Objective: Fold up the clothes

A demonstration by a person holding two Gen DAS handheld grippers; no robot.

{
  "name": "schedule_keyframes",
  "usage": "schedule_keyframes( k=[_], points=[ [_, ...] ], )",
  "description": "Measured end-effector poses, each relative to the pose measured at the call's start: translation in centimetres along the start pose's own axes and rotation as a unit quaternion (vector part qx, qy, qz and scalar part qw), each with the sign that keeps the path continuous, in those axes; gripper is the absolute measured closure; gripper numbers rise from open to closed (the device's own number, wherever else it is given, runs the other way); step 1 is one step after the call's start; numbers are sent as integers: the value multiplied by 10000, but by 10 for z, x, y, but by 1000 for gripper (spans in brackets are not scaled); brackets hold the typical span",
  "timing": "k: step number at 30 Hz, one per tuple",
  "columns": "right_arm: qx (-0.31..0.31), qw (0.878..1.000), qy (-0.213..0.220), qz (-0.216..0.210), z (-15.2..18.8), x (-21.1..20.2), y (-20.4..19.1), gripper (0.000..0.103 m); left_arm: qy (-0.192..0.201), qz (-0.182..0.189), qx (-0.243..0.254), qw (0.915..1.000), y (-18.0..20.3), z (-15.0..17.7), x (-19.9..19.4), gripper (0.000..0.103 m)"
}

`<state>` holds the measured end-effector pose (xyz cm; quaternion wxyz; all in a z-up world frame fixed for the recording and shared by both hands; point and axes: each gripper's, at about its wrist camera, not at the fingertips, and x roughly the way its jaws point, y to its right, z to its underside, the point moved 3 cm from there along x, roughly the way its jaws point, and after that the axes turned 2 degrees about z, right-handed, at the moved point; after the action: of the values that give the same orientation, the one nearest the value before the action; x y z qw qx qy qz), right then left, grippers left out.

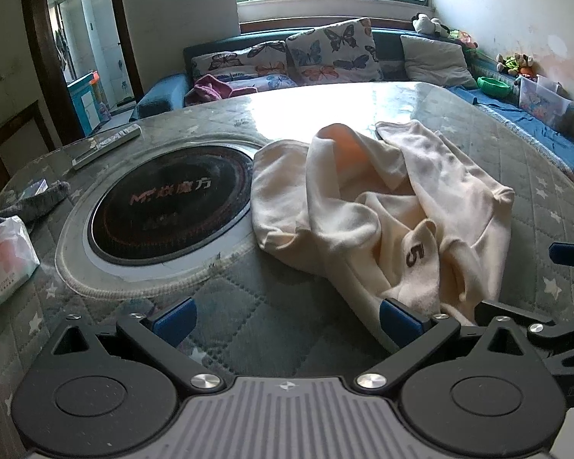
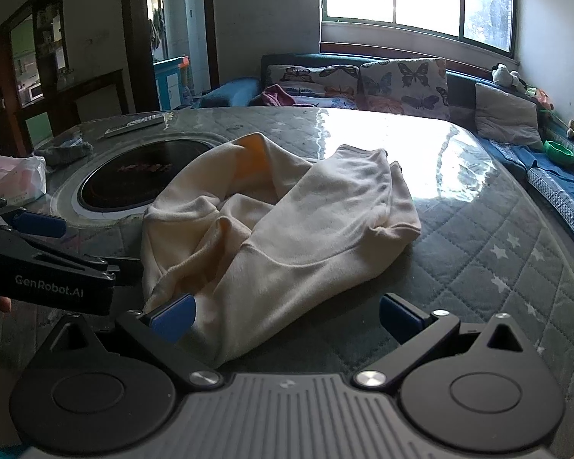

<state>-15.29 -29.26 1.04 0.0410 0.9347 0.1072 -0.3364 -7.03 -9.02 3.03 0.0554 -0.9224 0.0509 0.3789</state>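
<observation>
Lying crumpled at the centre of the frame on the quilted table (image 1: pixel 229 306), the cream garment (image 1: pixel 382 206) sits before both grippers (image 1: pixel 287 321) (image 2: pixel 287 319), fingers spread wide, holding nothing.

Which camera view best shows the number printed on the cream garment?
The left wrist view: a black 5 faces the camera on a fold of the cream garment. In the right wrist view, the garment shows only plain cloth, with no number visible.

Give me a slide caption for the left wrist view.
Open left gripper faces a crumpled cream garment on the quilted table, beside the round cooktop.
</observation>
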Motion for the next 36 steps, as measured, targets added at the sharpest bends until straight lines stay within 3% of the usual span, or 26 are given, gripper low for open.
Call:
schedule_keyframes(
  k=[26,36],
  points=[
    [-35,10000,54,28,-49,44,24,0,242,169,235,9993,5,-75,41,0],
    [70,10000,36,28,-58,57,30,0,162,214,284,9992,13,-84,57,0]
  ],
)
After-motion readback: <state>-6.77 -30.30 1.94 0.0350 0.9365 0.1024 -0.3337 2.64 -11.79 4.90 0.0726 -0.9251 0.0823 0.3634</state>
